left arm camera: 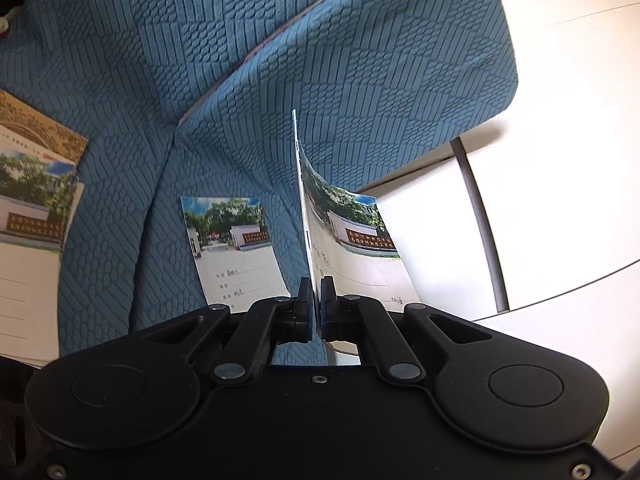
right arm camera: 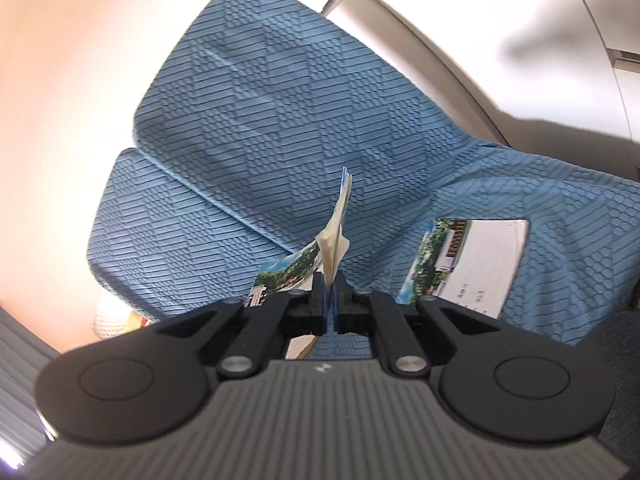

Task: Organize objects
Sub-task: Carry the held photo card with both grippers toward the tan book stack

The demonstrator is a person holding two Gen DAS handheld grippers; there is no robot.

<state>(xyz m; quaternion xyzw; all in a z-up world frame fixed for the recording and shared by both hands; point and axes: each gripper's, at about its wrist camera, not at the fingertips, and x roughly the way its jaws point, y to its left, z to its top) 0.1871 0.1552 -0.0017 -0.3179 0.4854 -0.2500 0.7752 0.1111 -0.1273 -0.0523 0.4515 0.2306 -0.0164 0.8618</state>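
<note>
Pinched edge-on between the left tongs (left arm camera: 316, 300) in the left wrist view is a thin notebook (left arm camera: 352, 236), its cover bowing off to the right so the photo of a white wall with trees shows. Both blue pads (left arm camera: 306, 312) press against it, with no gap to either side. Just left of the tongs a second notebook (left arm camera: 234, 248) with the same cover lies flat on the blue textured cover (left arm camera: 360, 60) of a sofa (or some similar cushioned seat). Far to the left, near the frame edge, sits a loose stack of notebooks (left arm camera: 28, 208), a tan patterned one lowest and sticking out behind. Right of the tongs is pale floor (left arm camera: 560, 200), with a dark thin leg (left arm camera: 480, 220) crossing it.

From the right wrist view, the right tongs (right arm camera: 330, 300) are closed on another notebook (right arm camera: 336, 236), held by its lower edge; its pages fan out above the fingers and its cover droops to the left. Right of the tongs a further notebook (right arm camera: 472, 264) lies flat on the same blue cover (right arm camera: 280, 120), photo end toward the tongs. This view is somewhat blurred, so the writing cannot be read.
</note>
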